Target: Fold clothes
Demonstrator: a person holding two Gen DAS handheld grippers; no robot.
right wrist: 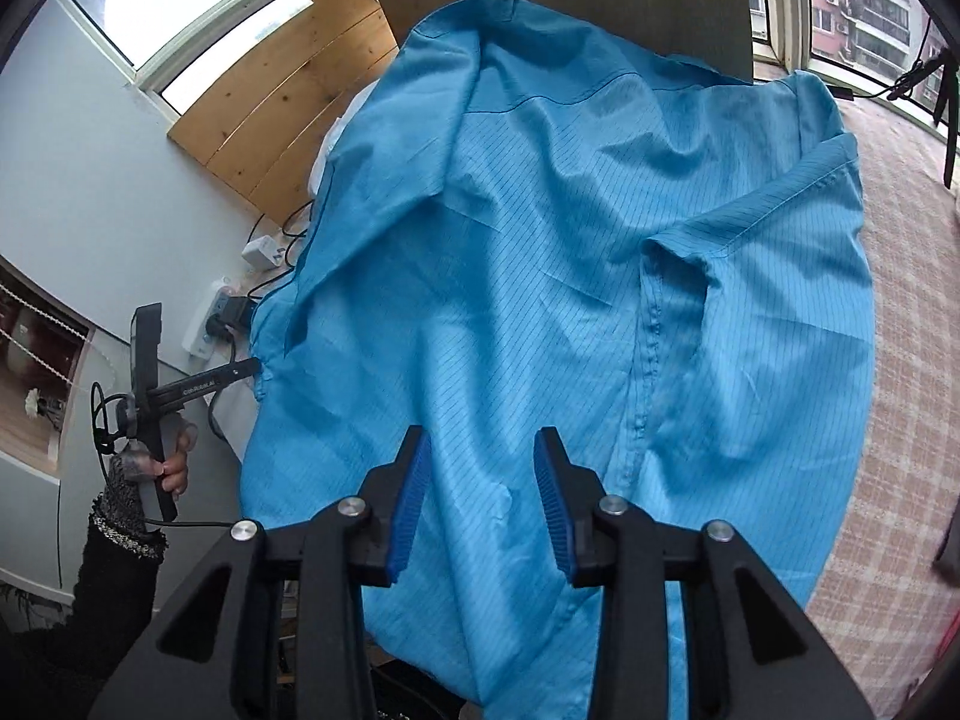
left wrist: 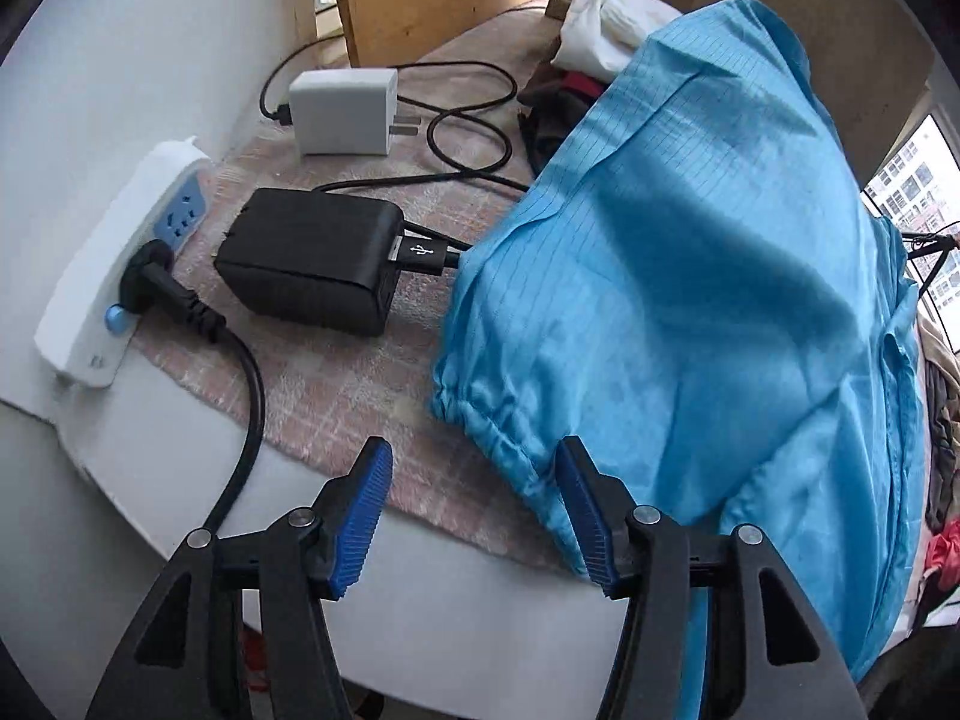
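Observation:
A light blue striped garment (right wrist: 540, 276) lies spread on a pink plaid cloth-covered surface (right wrist: 900, 360), with one sleeve folded over at the right. My right gripper (right wrist: 483, 504) is open just above its near hem, holding nothing. My left gripper (left wrist: 474, 516) is open at the garment's (left wrist: 690, 300) gathered cuff, at the left edge of the surface, holding nothing. In the right wrist view the left gripper (right wrist: 255, 367) shows at the garment's left edge, held by a gloved hand.
A white power strip (left wrist: 114, 264), a black adapter (left wrist: 312, 258), a white charger (left wrist: 345, 114) and black cables lie left of the garment. A pile of white and dark clothes (left wrist: 600, 30) sits behind it. Wooden boards (right wrist: 282, 102) and windows stand behind.

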